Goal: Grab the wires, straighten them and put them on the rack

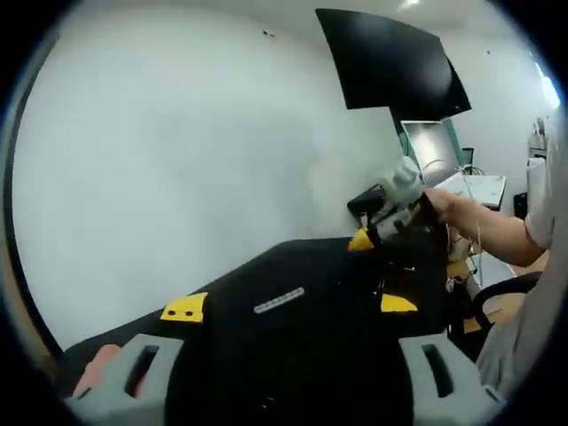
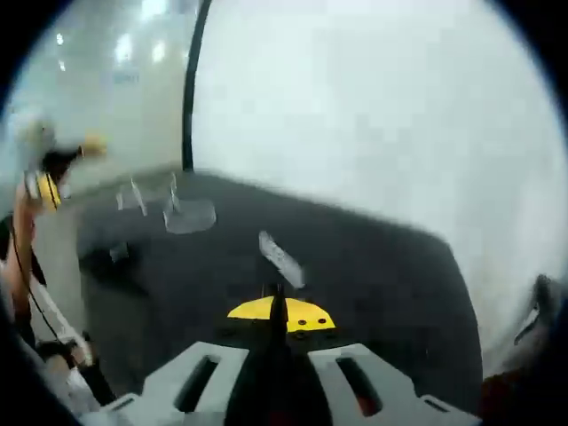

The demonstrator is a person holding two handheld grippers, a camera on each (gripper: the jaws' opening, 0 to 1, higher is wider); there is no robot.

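In the right gripper view my right gripper (image 2: 278,353) has its grey jaws drawn close together on a thin black wire (image 2: 278,306). The wire rises from between them across a yellow tab (image 2: 297,314). In the left gripper view my left gripper (image 1: 284,359) is open, its jaws far apart over a black surface (image 1: 302,337) with nothing between them. The right gripper (image 1: 399,209) shows there at the right, held in a person's hand (image 1: 457,211), with a thin pale cord (image 1: 477,238) hanging by it. The left gripper (image 2: 44,173) appears blurred at the left of the right gripper view.
The black surface (image 2: 373,266) carries yellow tabs (image 1: 184,308) and small white labels (image 2: 282,257). A white wall stands behind it, with a black monitor (image 1: 390,62) mounted up high. A desk with clutter (image 1: 475,186) and an office chair (image 1: 497,297) are at the right.
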